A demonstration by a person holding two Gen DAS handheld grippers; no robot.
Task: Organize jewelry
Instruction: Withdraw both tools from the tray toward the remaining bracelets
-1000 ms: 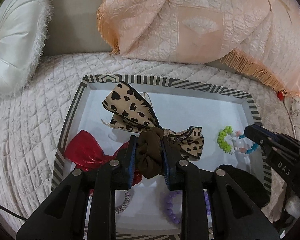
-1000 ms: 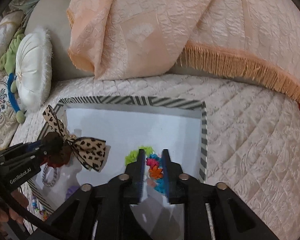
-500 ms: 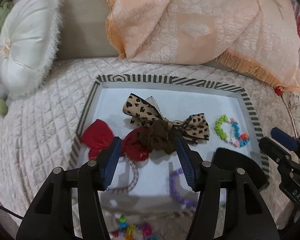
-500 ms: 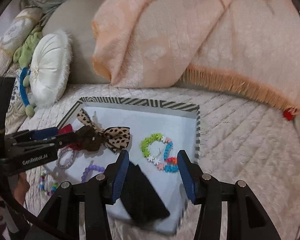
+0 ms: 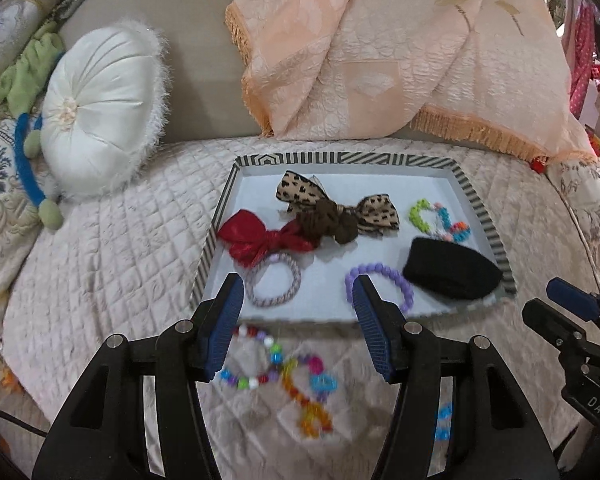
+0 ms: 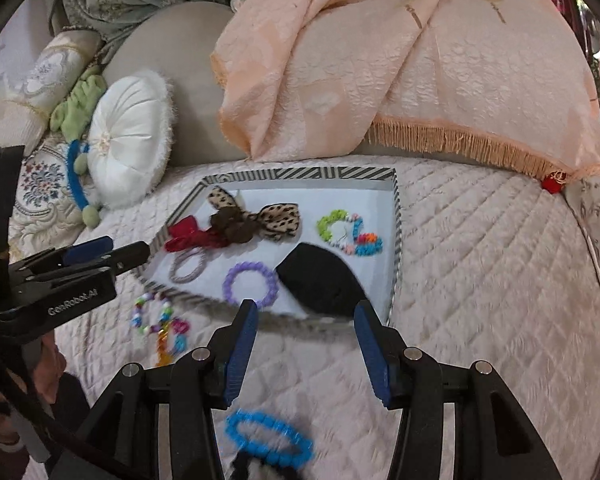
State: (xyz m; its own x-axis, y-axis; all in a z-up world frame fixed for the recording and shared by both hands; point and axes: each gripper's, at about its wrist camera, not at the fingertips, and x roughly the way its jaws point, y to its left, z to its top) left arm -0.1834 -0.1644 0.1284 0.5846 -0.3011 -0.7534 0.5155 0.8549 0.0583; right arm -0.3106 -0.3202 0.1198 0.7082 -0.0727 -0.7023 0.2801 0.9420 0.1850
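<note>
A striped-rim tray [image 5: 478,204] [image 6: 397,216] on the quilted bed holds a leopard bow with brown scrunchie [image 5: 336,212] [image 6: 256,218], a red bow [image 5: 260,238], a lilac hair tie [image 5: 276,280], a purple bead bracelet [image 5: 384,276] [image 6: 250,282], a black pouch [image 5: 448,268] [image 6: 320,280] and a green-and-coloured bead bracelet [image 5: 440,220] [image 6: 350,232]. Multicoloured bead bracelets [image 5: 280,364] [image 6: 160,324] lie on the quilt in front of the tray. A blue bead bracelet [image 6: 268,440] lies below my right gripper [image 6: 304,340]. My left gripper [image 5: 298,320] is open and empty. The right one is open and empty too.
A white round cushion [image 5: 100,112] and a green and blue plush toy [image 5: 28,152] lie at the back left. A peach fringed blanket [image 5: 380,48] is draped behind the tray. Bare quilt [image 6: 480,280] stretches to the tray's right.
Both grippers have opened and pulled back from the tray. The left one let go of the leopard bow scrunchie; the right one let go of the coloured bead bracelet. Both items now lie in the tray.
</note>
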